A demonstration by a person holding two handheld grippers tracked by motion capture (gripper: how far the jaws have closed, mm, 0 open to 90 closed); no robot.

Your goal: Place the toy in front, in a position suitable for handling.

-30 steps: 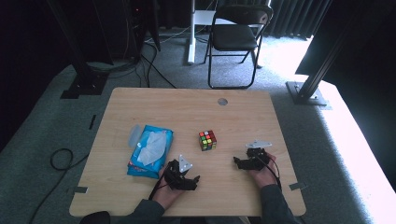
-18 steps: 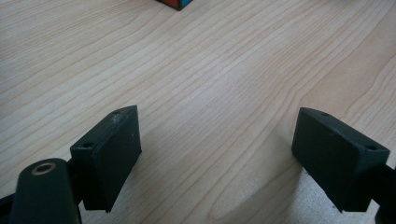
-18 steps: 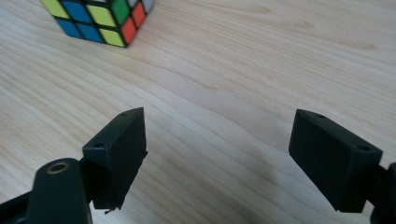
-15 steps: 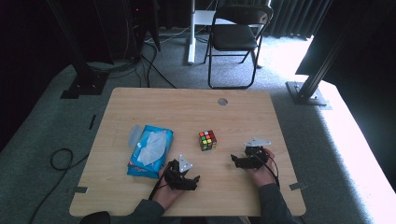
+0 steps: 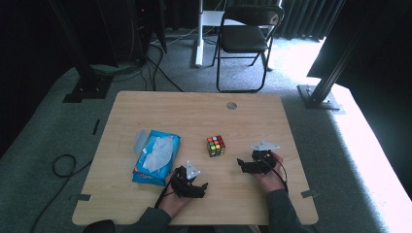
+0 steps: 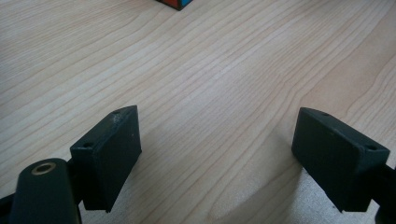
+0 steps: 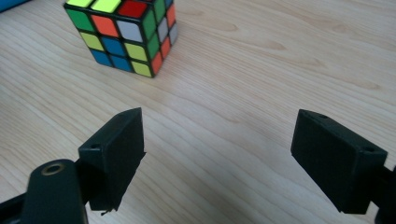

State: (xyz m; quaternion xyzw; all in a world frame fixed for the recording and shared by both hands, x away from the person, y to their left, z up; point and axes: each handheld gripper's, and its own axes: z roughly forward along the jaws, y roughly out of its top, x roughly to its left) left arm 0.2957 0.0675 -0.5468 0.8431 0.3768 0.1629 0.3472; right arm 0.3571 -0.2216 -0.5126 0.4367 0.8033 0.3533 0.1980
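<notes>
A scrambled Rubik's cube (image 5: 216, 145) rests on the wooden table (image 5: 194, 116) near its middle. My right gripper (image 5: 242, 164) is just right of the cube and points at it. Its jaws have just been opening and stand open with nothing between them. In the right gripper view the cube (image 7: 123, 35) sits ahead and to the left of the open right gripper (image 7: 217, 149). My left gripper (image 5: 203, 187) lies low near the front edge, open and empty. In the left gripper view a corner of the cube (image 6: 176, 3) shows far ahead of the left gripper (image 6: 217, 149).
A blue pack of wet wipes (image 5: 156, 158) lies left of the cube, close to the left hand. A round cable hole (image 5: 231, 105) is at the table's far edge. A folding chair (image 5: 248, 34) stands behind the table.
The right gripper has lifted a little and edged toward the cube. The left gripper, the cube and the wipes pack have stayed put.
</notes>
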